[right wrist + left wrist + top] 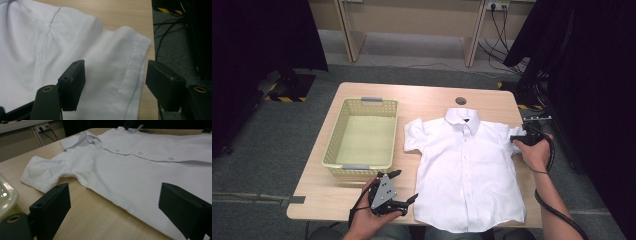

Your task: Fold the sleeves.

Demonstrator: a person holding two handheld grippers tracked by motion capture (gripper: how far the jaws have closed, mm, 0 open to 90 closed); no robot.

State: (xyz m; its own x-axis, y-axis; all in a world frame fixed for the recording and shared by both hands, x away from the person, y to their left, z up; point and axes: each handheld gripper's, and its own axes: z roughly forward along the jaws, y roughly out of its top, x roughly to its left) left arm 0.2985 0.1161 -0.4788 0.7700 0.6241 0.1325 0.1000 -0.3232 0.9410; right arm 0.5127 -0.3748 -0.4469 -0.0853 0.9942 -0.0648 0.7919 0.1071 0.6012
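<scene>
Grey carpet is surrounding a light wooden table (pixel 427 97), and dark curtains are hanging at the upper left and the right side of the high view. A white short-sleeved shirt (pixel 467 170) is lying flat, buttoned and face up, in the centre-right of the table, with its collar pointing to the far edge and its hem reaching the near edge. A pale yellow plastic basket (pixel 334 132) is standing at the left of the shirt, just beside the shirt's sleeve but not touching it.

The left gripper (pixel 404 186) is being held in a hand at the bottom of the frame, near the lower left corner of the shirt, between the basket and the hem. In the left gripper view its jaws are standing wide apart with nothing between them, and the shirt (pixel 130 170) is spreading ahead, with bare wood in front of the jaws.

The right gripper (pixel 516 140) is being held at the right side of the frame, at the sleeve near the right table edge. In the right gripper view its jaws are spread apart over the sleeve cuff (pixel 130 75), one above the cloth and one over the table edge, not pinching anything. Only a narrow strip of wood is remaining between the cuff and the table edge there.
</scene>
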